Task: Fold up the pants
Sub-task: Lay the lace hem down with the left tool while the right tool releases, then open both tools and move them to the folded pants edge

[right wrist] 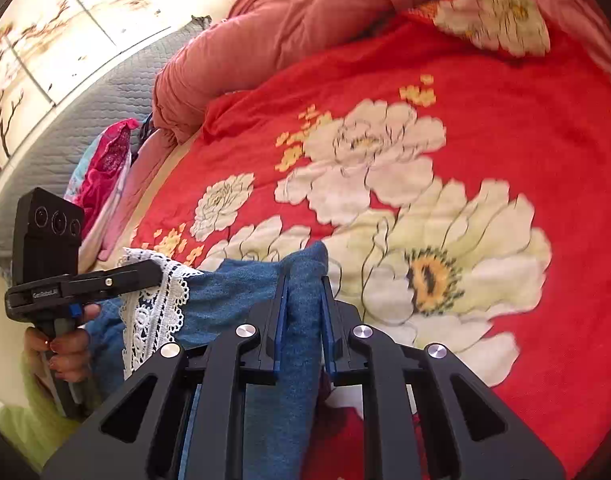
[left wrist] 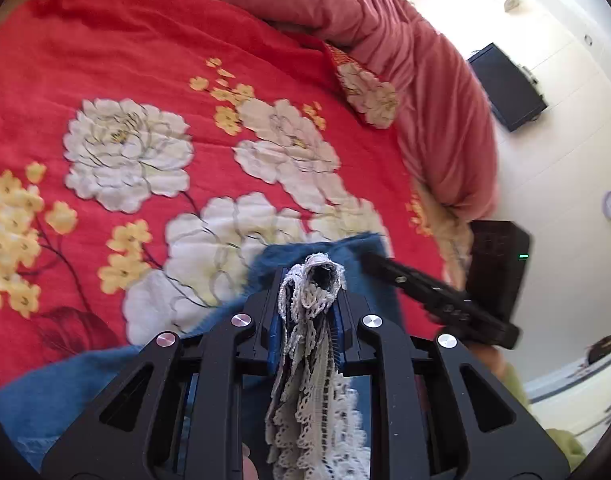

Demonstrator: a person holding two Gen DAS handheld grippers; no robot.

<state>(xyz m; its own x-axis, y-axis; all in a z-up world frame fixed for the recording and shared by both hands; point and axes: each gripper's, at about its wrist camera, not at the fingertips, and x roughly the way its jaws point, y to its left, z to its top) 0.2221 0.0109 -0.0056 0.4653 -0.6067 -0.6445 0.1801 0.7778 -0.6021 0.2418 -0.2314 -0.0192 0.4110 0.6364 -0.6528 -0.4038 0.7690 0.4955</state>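
The pants are blue denim [left wrist: 57, 392] with a white lace hem [left wrist: 305, 320], lying on a red floral bedspread [left wrist: 145, 60]. In the left wrist view my left gripper [left wrist: 309, 280] is shut on the bunched lace hem, which hangs down between the pads. My right gripper [left wrist: 371, 260] shows side-on just to its right, over the denim. In the right wrist view my right gripper [right wrist: 303, 280] is shut on a raised fold of denim [right wrist: 241, 292]. To the left, the left gripper [right wrist: 159, 272], held by a hand [right wrist: 65, 344], pinches the lace hem [right wrist: 153, 312].
A bunched pink duvet [left wrist: 345, 0] lies along the far side of the bed. A pile of pink and light-blue clothes [right wrist: 105, 168] sits by the grey quilted headboard [right wrist: 85, 120]. The bed's edge and a white wall with a dark screen [left wrist: 509, 88] are to the right.
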